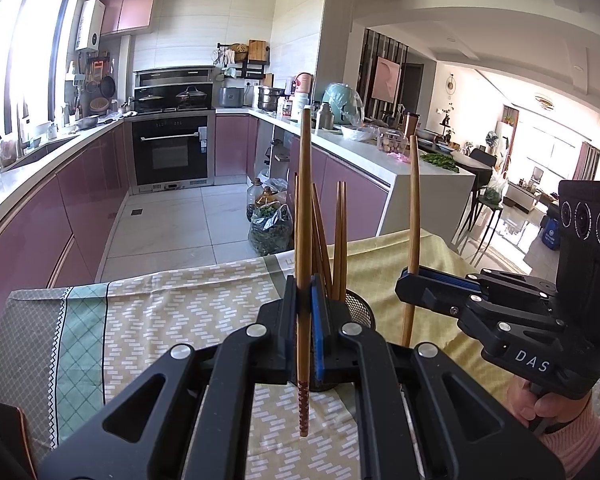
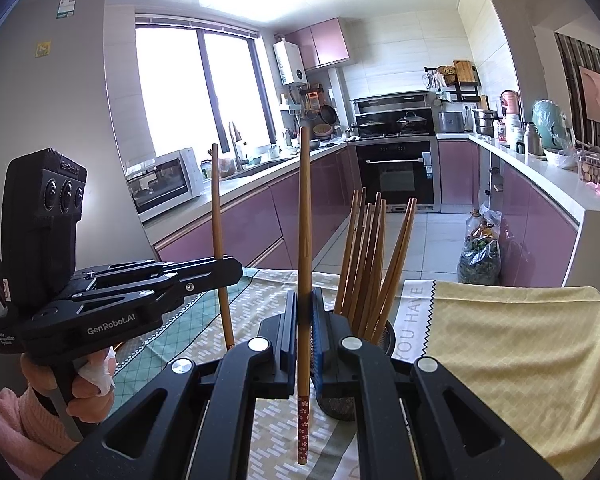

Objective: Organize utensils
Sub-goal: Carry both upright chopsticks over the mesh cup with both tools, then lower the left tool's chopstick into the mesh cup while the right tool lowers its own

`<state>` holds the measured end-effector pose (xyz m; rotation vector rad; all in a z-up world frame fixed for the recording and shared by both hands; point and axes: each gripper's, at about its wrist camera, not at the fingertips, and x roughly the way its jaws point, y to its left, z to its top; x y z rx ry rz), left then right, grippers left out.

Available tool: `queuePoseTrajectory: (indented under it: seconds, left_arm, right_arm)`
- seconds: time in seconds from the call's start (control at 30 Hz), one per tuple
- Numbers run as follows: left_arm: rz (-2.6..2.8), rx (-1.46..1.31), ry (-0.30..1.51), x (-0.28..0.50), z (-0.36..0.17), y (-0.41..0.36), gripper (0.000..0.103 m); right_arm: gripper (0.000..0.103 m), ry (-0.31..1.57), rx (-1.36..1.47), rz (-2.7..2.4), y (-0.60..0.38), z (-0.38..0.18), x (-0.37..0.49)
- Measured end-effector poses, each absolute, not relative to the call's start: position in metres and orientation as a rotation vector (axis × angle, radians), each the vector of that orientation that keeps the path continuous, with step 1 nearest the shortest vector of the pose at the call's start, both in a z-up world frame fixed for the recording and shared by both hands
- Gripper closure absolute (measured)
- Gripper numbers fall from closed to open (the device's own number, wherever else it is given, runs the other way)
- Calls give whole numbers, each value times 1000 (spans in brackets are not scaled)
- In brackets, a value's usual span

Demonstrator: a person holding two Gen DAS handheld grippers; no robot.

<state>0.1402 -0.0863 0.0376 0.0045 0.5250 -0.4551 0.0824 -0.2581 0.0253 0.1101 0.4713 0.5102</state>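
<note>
Over the patterned tablecloth (image 1: 172, 300) covering the table, I am holding both of my grippers above the dark mesh holder (image 2: 386, 340), which is standing upright on the cloth and carrying a bundle of wooden chopsticks (image 2: 370, 260) leaning apart at their tops. My left gripper (image 1: 303, 304) is clamping tight on one upright chopstick (image 1: 305, 208) with its patterned red end hanging below the jaws, just in front of the holder. My right gripper (image 2: 305, 308) is pinching another upright chopstick (image 2: 304, 216) the same way, just beside the holder.
</note>
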Motion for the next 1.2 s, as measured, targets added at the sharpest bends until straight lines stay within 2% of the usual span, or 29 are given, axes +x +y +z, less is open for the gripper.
queuePoseTrajectory:
  seconds: [1.2]
  left_arm:
    - [-464, -3, 457, 168, 56, -99, 96]
  right_arm:
    - [97, 408, 152, 499, -261, 42, 97]
